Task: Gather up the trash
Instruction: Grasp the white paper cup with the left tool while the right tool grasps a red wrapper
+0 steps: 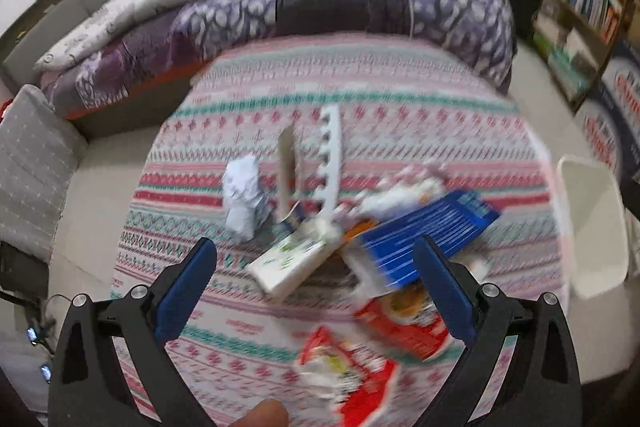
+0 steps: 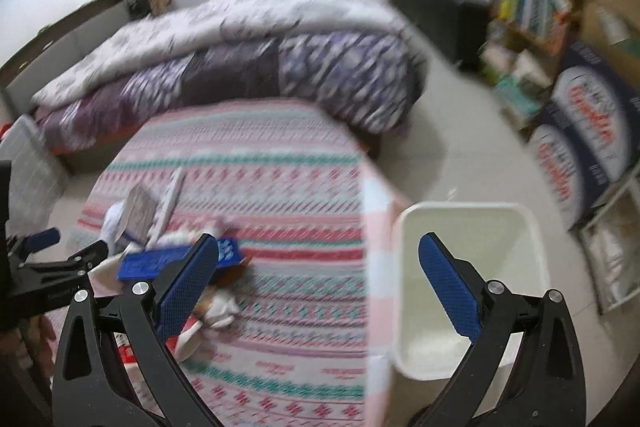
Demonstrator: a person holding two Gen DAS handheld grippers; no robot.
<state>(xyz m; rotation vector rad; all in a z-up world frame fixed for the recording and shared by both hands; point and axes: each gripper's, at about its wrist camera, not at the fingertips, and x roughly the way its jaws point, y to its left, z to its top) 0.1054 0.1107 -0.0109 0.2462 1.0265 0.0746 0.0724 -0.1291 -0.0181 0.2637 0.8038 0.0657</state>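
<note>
Trash, a heap of crumpled white paper point(image 1: 242, 197), blue striped card point(image 1: 424, 235) and red wrappers point(image 1: 352, 379), lies uncollected just ahead of the gaping, empty left tongs point(image 1: 316, 283), while the equally open right tongs point(image 2: 320, 283) hover before a seemingly bare white plastic bin point(image 2: 536, 251).

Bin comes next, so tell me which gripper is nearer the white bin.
Right. The right gripper hangs open at the white bin, one finger over its opening. The left gripper is open over the trash pile, the bin off to its right.

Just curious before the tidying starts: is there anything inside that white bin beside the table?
The white bin looks empty: the right wrist view shows bare pale walls and floor. The near bottom corner is hidden behind the right gripper, so a small scrap there cannot be ruled out.
</note>
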